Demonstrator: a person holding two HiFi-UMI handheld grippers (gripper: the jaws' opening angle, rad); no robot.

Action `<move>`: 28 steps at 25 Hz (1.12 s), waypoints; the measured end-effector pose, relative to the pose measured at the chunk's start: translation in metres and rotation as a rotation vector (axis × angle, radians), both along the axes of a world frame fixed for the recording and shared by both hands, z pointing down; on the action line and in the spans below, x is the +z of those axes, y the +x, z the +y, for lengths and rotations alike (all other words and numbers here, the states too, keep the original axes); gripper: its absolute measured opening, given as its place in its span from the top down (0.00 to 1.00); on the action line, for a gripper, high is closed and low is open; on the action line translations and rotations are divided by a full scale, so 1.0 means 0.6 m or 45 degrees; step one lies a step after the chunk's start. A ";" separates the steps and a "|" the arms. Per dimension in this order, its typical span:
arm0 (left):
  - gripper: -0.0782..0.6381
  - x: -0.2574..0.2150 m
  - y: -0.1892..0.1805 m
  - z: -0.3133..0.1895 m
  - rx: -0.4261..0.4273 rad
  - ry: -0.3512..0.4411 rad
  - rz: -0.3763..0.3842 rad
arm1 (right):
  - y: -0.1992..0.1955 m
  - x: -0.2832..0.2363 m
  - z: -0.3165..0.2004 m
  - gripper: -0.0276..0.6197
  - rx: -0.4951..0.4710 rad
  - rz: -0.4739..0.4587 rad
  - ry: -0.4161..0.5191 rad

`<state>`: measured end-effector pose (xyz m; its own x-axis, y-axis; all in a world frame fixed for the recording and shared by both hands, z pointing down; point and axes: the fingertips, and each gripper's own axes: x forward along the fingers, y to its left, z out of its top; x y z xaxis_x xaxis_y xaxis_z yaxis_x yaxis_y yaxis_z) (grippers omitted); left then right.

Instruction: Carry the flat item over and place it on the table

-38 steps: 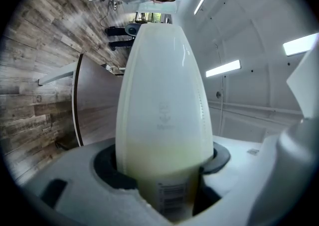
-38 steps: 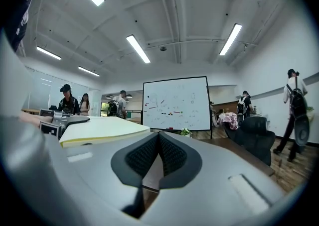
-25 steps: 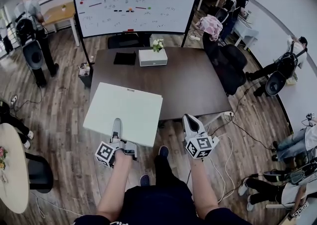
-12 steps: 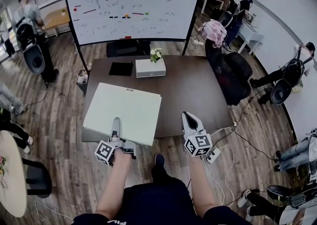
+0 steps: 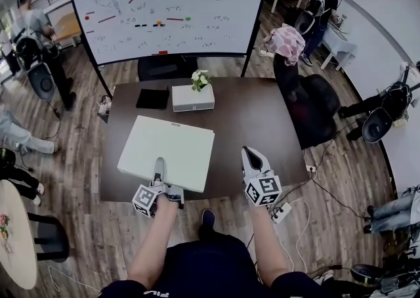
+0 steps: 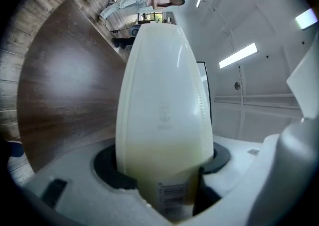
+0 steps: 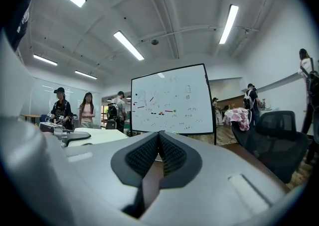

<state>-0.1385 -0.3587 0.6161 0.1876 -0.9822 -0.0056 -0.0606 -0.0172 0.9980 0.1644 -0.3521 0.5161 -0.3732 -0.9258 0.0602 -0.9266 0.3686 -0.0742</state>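
Head view has the left gripper (image 5: pixel 158 164) clamped on the near edge of the white panel (image 5: pixel 169 148). The panel lies roughly level over the near left part of the dark brown surface (image 5: pixel 256 119). Whether its underside already touches the wood cannot be told from above. Left gripper view confirms the hold: the jaws are partly spread, the panel's edge fills the gap between the pads, and a barcode sticker sits right at the grip. The right gripper (image 5: pixel 249 155) hangs just off the panel's right side above the near edge of the surface, and the right gripper view shows its jaws closed together on nothing. The step in hand looks like the set-down. Held by one edge only, the panel will likely sag or swing at its far end. I would lower it slowly and level, letting the far edge meet the wood first and then the near edge, rather than dropping it flat. The far edge is already near the white box (image 5: pixel 193 98), the flowers (image 5: pixel 199 79) and the black pad (image 5: pixel 152 98), so it needs no further push forward. The near edge sits close to the rim of the surface, so release only once the whole panel is supported, then draw the jaws straight back. The right gripper could steady the free corner if it wobbles.
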 end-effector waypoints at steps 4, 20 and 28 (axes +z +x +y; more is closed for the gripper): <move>0.46 0.049 0.032 -0.048 -0.033 -0.038 0.021 | 0.031 0.021 -0.044 0.95 -0.014 -0.011 -0.029; 0.46 0.197 0.075 -0.182 -0.092 -0.168 0.063 | 0.066 0.057 -0.170 0.95 -0.054 -0.012 -0.050; 0.46 0.224 0.074 -0.194 -0.098 -0.193 0.055 | 0.054 0.079 -0.192 0.95 -0.080 -0.003 -0.069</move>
<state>-0.0944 -0.4750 0.7505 0.1142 -0.9840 0.1371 -0.0133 0.1365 0.9906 0.1966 -0.4673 0.5637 -0.4309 -0.8958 0.1089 -0.9014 0.4216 -0.0981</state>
